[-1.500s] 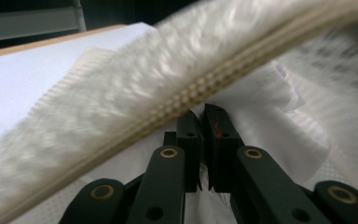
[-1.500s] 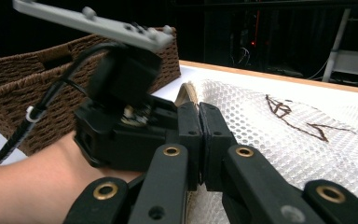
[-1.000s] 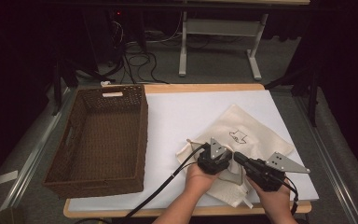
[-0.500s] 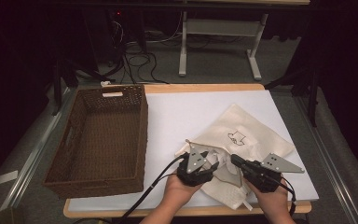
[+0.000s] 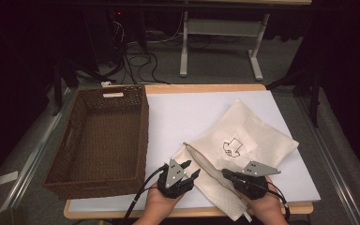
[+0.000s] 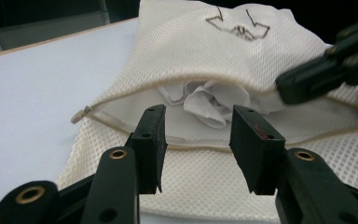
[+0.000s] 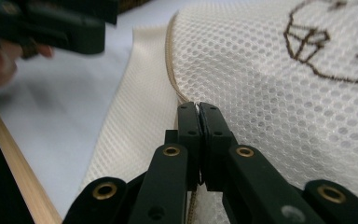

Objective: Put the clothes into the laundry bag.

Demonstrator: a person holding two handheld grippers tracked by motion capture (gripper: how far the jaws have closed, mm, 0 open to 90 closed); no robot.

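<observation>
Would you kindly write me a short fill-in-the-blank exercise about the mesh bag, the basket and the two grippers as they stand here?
1. The right gripper is shut on the upper edge of the mesh bag's ____.
2. Inside the bag lies crumpled ____ cloth.
3. The left gripper's jaws stand ____ in front of the bag's mouth.
4. The brown wicker basket sits on the ____ side of the table in the high view.

Missing words: opening; white; open; left

No words, numbers or brand names can be read anywhere. The one sign is a dark outline emblem stitched on the upper face of the cream mesh bag (image 5: 243, 140), an angular line figure without letters; it also shows in both gripper views.
</observation>
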